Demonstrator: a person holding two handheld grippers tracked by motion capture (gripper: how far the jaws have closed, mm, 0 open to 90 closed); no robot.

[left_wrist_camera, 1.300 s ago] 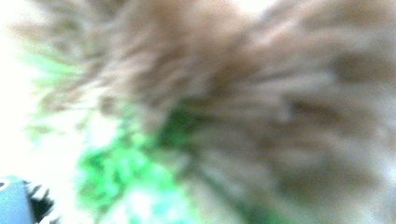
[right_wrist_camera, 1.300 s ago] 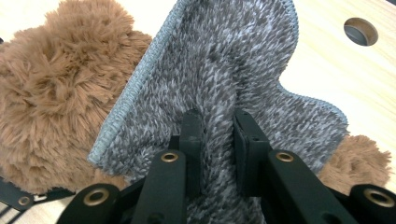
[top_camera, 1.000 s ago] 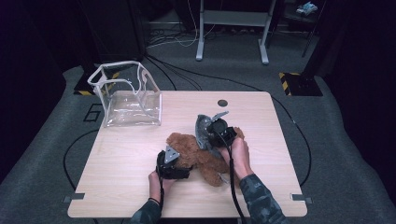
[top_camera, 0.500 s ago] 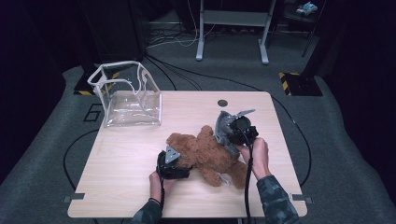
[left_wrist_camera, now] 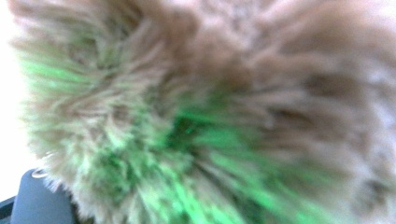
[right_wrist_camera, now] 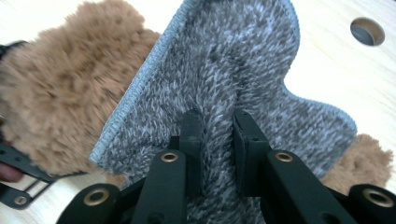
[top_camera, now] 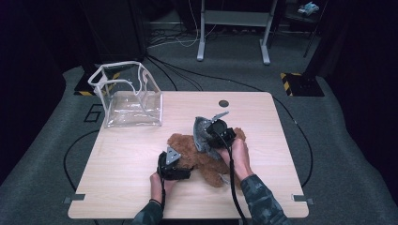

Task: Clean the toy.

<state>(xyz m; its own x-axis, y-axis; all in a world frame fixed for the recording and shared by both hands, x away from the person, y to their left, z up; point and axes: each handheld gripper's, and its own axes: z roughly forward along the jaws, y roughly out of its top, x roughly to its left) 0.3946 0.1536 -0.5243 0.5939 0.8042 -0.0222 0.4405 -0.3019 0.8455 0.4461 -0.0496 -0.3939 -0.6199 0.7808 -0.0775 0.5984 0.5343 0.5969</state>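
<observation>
Your right gripper (right_wrist_camera: 212,123) has its two black jaws drawn close together, pinching a fold of the grey knitted garment (right_wrist_camera: 233,70) between the pads; in the right gripper view the grey cloth rises from the jaws toward the top centre of the frame, with its stitched edge running down to the left. In the high view that gripper (top_camera: 212,136) sits just right of centre, the grey cloth (top_camera: 201,129) standing up at its left side. The brown teddy bear (top_camera: 199,157) lies on the wooden table (top_camera: 126,154) at the middle of the frame, under and around both grippers. Your left gripper (top_camera: 174,165) is at the bear's lower left, pushed into the fur; the left gripper view shows blurred brown fur (left_wrist_camera: 210,93) tinted green right against the lens, so you cannot tell from it how the jaws stand. A clear plastic bag (top_camera: 126,96) stands open at the table's upper left, well apart from the bear.
</observation>
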